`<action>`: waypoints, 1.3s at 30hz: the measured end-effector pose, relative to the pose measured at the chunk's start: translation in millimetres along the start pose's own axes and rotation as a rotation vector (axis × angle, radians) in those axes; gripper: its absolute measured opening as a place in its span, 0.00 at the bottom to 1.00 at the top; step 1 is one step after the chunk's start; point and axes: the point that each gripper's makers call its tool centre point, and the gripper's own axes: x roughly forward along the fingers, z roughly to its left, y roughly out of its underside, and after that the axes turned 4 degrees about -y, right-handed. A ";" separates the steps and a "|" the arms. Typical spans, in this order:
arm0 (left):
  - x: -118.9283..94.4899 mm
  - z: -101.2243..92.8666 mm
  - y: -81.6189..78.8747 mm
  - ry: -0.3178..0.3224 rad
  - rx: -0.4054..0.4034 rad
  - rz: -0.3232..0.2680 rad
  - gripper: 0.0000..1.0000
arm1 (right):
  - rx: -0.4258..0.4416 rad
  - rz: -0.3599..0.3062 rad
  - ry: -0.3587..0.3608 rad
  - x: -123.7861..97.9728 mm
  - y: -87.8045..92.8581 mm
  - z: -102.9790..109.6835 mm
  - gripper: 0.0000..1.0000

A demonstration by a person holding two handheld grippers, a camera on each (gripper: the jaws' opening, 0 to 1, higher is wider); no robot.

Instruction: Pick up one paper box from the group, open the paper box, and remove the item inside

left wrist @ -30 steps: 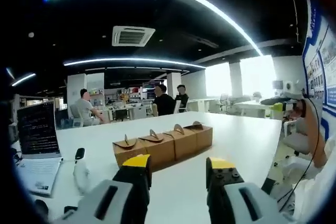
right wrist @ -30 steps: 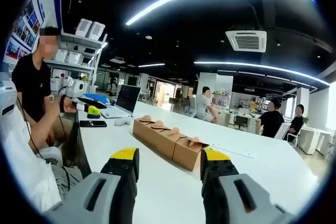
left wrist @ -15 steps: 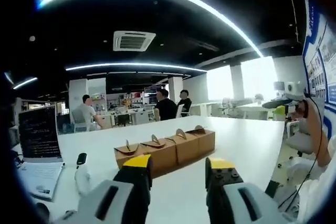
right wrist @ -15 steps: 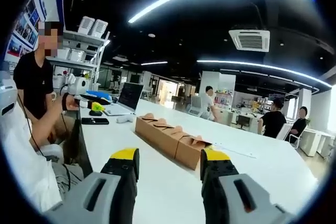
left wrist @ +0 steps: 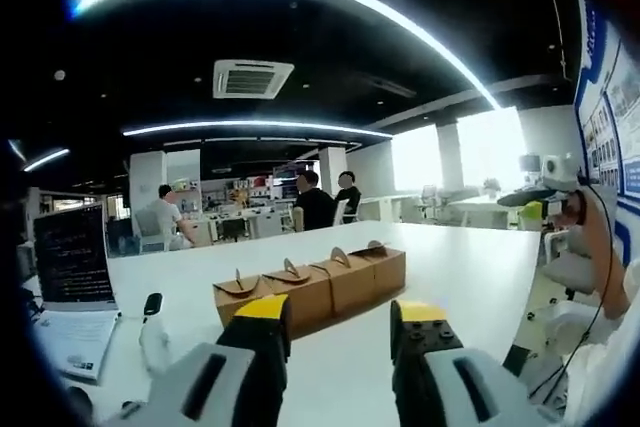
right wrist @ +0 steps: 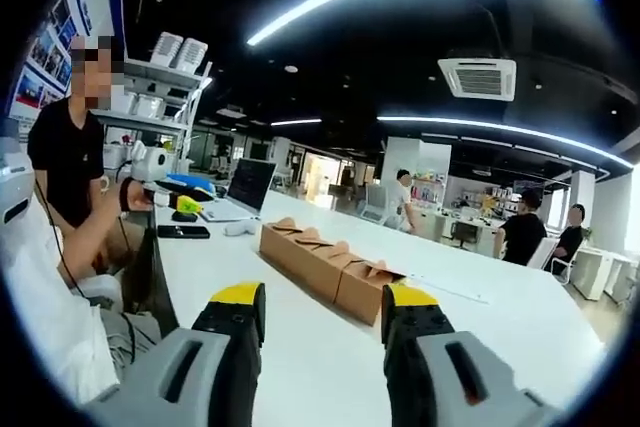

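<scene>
The left gripper (left wrist: 338,319) hangs over the white table (left wrist: 470,267) with its yellow-tipped jaws wide apart and nothing between them, and the right gripper (right wrist: 324,305) is spread wide and bare too. Just past the tips sits a row of four brown paper boxes (left wrist: 310,282) (side by side, touching, lids shut). Farther off a laptop (left wrist: 70,267) stands at the table's edge.

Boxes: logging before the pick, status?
Left tool, right tool open, empty. Four boxes in row, shut, untouched. Path clear.
</scene>
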 end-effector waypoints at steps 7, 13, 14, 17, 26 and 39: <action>-1.0 -2.1 -3.1 0.001 0.007 -0.005 0.41 | 0.001 -0.001 0.002 -1.3 0.1 -0.5 0.47; -3.5 -1.0 -2.4 0.003 0.007 -0.005 0.41 | 0.010 0.011 -0.006 6.0 5.6 1.1 0.47; -3.3 -0.4 -1.9 0.002 0.006 -0.003 0.41 | 0.009 0.013 -0.007 6.2 5.9 1.6 0.47; -3.0 1.4 -1.4 -0.005 -0.004 -0.004 0.41 | 0.009 0.010 -0.016 6.9 4.7 5.1 0.47; -0.1 -13.2 4.1 0.014 0.012 0.033 0.40 | 0.004 0.022 -0.011 6.1 7.3 5.4 0.47; 17.9 -20.9 -6.0 0.044 -0.032 0.027 0.45 | 0.005 0.017 -0.010 5.4 6.2 4.0 0.47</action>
